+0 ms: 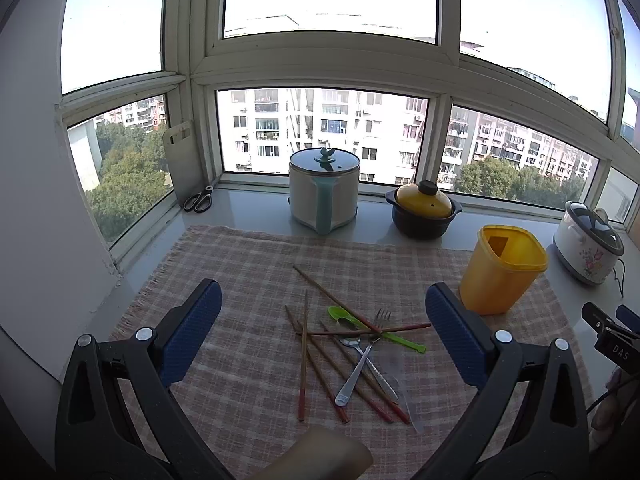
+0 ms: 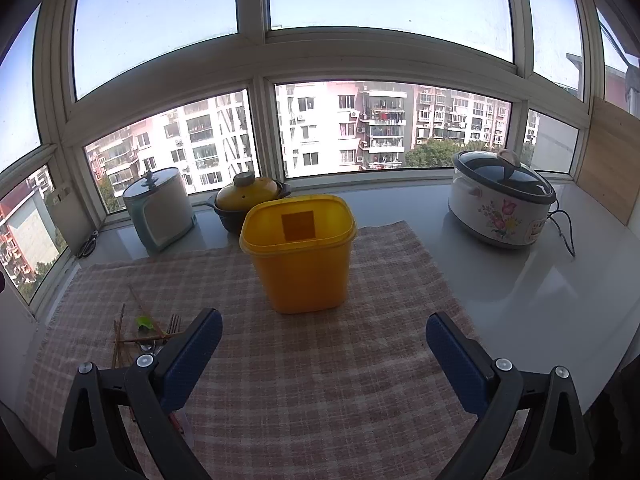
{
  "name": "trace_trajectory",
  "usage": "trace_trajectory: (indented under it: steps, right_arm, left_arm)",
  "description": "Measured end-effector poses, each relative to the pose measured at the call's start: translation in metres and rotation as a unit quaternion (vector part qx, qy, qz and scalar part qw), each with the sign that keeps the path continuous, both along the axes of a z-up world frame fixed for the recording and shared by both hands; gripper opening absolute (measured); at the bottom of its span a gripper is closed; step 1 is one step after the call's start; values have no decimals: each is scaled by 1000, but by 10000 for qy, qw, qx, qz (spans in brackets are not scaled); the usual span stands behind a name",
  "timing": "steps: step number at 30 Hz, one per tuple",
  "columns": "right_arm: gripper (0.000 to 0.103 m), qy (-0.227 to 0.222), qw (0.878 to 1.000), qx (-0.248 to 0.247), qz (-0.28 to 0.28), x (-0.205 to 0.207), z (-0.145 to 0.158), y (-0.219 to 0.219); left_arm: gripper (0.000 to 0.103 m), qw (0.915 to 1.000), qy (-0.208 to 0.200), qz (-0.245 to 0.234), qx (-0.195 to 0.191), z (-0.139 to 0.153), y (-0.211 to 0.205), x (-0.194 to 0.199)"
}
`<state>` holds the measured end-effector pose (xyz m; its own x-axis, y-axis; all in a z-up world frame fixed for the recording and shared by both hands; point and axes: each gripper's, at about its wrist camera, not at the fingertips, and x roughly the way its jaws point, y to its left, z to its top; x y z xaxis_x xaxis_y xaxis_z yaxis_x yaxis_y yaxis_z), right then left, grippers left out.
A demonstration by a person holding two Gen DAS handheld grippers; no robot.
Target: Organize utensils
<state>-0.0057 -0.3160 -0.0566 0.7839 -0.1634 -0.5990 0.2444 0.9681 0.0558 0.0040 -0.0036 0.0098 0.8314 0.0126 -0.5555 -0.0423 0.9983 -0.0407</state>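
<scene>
A heap of utensils lies on the checked cloth [image 1: 248, 264]: several brown chopsticks [image 1: 304, 356] with red ends, a metal fork [image 1: 362, 360], a metal spoon [image 1: 352, 340] and a green plastic spoon [image 1: 340, 314]. My left gripper [image 1: 322, 304] hovers wide open above the heap, touching nothing. An open yellow bin [image 1: 500, 276] stands to the right on the cloth. In the right wrist view the yellow bin [image 2: 300, 256] is straight ahead and my right gripper [image 2: 322, 330] stands open and empty before it. The utensil heap [image 2: 144, 332] shows at left, partly hidden by a finger.
Along the window sill stand a white pot with teal handle [image 1: 324, 192], a dark clay pot with yellow lid [image 1: 424, 208] and a floral cooker [image 2: 500, 204] with a cord. Scissors [image 1: 198, 200] and a cutting board [image 1: 182, 160] lean in the left corner. A wooden board [image 2: 608, 160] stands at right.
</scene>
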Motion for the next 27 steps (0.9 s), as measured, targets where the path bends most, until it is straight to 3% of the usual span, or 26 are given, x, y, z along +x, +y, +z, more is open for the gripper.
trace_trajectory:
  steps: [27]
  right_arm:
    - [103, -19, 10000, -22, 20, 0, 3, 0]
  left_arm:
    - [103, 10000, -15, -34, 6, 3, -7, 4]
